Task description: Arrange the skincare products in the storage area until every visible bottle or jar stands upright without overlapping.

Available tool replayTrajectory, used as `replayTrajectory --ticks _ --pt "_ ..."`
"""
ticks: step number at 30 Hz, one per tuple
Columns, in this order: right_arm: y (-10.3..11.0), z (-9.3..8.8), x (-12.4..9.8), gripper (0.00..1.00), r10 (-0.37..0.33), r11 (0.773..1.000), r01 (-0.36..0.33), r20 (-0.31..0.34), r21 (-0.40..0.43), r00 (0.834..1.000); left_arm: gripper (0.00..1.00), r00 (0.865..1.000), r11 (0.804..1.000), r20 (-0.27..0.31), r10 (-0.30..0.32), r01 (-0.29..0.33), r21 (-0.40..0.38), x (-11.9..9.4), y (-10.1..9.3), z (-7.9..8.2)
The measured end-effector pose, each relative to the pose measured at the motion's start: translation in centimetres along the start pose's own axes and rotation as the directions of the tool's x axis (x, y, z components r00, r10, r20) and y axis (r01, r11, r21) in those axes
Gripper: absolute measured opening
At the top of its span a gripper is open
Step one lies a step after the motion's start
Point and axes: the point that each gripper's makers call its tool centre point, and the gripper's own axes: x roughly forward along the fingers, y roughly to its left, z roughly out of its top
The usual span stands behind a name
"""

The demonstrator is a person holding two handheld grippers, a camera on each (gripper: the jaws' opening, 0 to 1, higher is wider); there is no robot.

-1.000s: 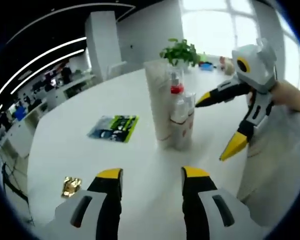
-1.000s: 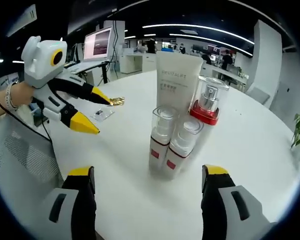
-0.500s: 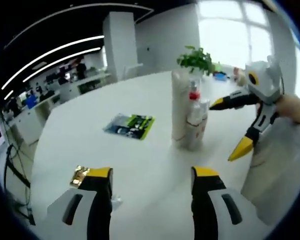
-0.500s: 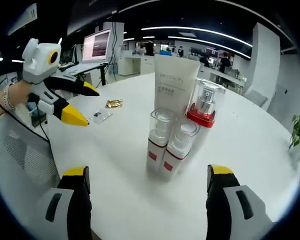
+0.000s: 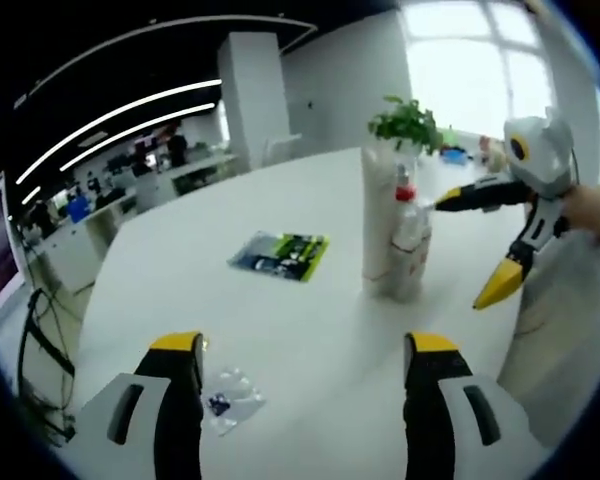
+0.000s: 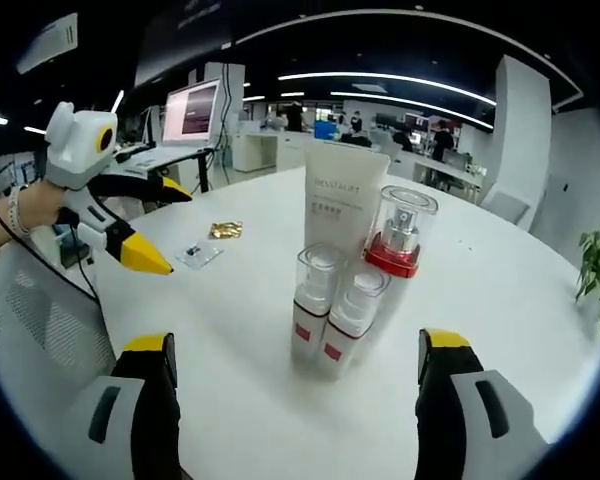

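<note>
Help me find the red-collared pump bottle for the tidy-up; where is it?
In the right gripper view the red-collared pump bottle stands upright mid-table, right of the white tube and behind the two small pump bottles.

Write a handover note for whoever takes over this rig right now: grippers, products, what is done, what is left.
Left gripper: open, holds nothing.
Right gripper: open, holds nothing.
White tube, red-collared pump bottle and two small clear-capped bottles stand upright in a tight cluster on the white table.
Done: all four upright and in plain sight.
Left: check that none leans on a neighbour; they look very close, perhaps touching.
</note>
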Motion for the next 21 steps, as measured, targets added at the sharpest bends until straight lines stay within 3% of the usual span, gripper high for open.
replayTrajectory --ticks 6,9,13,18,21 --pt "-0.2 0.2 -0.3 1.00 0.008 0.999 -0.008 0.014 0.037 1.000 0.83 1.000 1.000 -0.001 -0.005 0.005 0.005 -0.7 0.0 0.6" --pt "0.0 -0.1 -0.5 1.00 0.026 0.996 -0.025 -0.007 0.087 1.000 0.87 1.000 1.000 -0.001 -0.009 0.009 -0.001 -1.1 -0.1 0.8" --pt "-0.1 0.8 -1.4 1.00 -0.006 0.999 0.006 0.002 0.038 1.000 0.91 1.000 1.000 -0.008 -0.021 0.021 -0.009 -1.7 -0.6 1.1" --pt "1.0 1.8 -2.5 1.00 0.020 0.999 -0.020 0.009 0.035 1.000 0.99 1.000 0.998 -0.011 -0.014 0.013 -0.055 -2.2 -0.7 1.4" --pt "1.4 2.0 -2.9 1.00 0.027 1.000 -0.027 -0.006 0.011 1.000 0.99 1.000 0.997 -0.013 -0.025 0.024 -0.076 -2.5 -0.9 1.4"
